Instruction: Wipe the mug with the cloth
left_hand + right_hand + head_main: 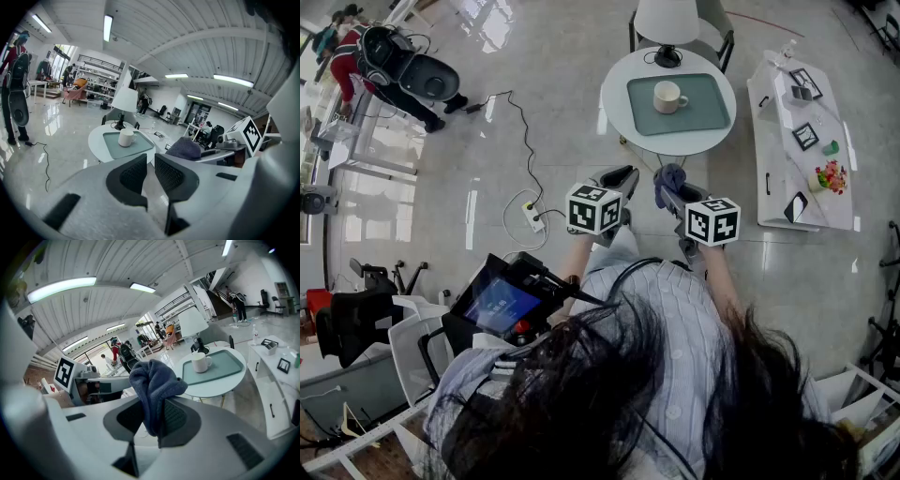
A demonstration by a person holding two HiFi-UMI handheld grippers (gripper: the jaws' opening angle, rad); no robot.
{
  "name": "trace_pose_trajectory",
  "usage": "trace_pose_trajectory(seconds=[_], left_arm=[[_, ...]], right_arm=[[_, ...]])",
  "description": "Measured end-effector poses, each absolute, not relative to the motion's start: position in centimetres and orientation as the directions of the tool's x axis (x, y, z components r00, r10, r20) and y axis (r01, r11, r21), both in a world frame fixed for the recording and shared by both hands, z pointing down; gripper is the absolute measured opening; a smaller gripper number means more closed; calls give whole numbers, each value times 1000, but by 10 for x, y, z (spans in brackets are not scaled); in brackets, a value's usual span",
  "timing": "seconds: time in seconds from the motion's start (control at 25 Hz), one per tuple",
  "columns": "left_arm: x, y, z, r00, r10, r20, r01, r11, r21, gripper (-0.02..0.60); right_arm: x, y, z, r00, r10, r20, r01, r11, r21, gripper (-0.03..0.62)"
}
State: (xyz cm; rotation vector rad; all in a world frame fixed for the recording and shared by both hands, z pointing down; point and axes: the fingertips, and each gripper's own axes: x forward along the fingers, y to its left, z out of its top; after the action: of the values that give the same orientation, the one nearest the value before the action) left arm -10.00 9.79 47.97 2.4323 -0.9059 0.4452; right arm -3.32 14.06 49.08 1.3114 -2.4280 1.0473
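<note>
A white mug [669, 96] stands upright on a green tray [707, 111] on a round white table [619, 103] ahead of me. Both grippers hang in the air short of the table's near edge. My right gripper [673, 193] is shut on a dark blue cloth [667, 178], which bunches up above the jaws [152, 383]. The mug [200, 362] lies beyond it, apart from the cloth. My left gripper [619, 178] is beside it, jaws closed together with nothing between them [150, 174]. From there the mug [125, 137] shows ahead and the cloth [184, 148] to the right.
A white lamp [667, 21] and a chair stand at the table's far side. A long white bench [787, 178] with small items is to the right. A power strip and cable [532, 216] lie on the floor at left. A person [345, 58] stands far left.
</note>
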Motion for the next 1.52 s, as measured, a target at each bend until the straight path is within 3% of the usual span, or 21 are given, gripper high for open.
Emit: trace_pose_trajectory(seconds=[0.44, 1.52], left_arm=[[-112, 59, 489, 725, -500, 474, -677, -643, 358, 63], [-120, -63, 524, 821, -249, 514, -490, -771, 408, 63]], right_arm=[[-37, 110, 493, -575, -666, 475, -799, 333, -501, 95], [-56, -6, 520, -398, -720, 568, -871, 103, -480, 95]])
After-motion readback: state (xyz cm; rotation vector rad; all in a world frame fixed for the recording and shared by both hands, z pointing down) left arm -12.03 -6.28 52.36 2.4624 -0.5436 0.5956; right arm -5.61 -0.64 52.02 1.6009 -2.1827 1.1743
